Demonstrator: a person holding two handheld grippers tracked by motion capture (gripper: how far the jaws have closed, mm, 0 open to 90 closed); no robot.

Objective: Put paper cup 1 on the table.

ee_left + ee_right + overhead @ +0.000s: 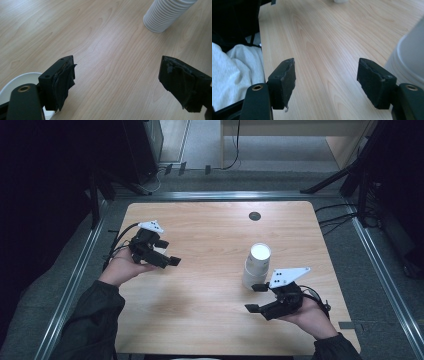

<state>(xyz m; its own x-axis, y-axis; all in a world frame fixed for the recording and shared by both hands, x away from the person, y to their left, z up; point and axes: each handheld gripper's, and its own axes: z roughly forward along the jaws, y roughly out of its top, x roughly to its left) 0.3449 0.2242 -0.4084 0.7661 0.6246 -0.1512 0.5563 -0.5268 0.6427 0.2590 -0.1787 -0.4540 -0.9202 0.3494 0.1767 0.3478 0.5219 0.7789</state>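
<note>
Stack of white cups [257, 265] standing upright on the wooden table [210, 285], right of the middle, just beside the right gripper [256, 298]. Right gripper held low near the front edge, jaws wide apart and empty, one jaw close to the base of the stack but not touching. Left gripper [168, 252] well apart from the cups at the left side, jaws also wide apart, gripping nothing.

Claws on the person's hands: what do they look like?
Each claw, left and right, is black with two blocky jaws lined with rough dark padding. Each carries a white three-cornered plate with black dots. A black cable trails from the left one. The person wears dark sleeves.
</note>
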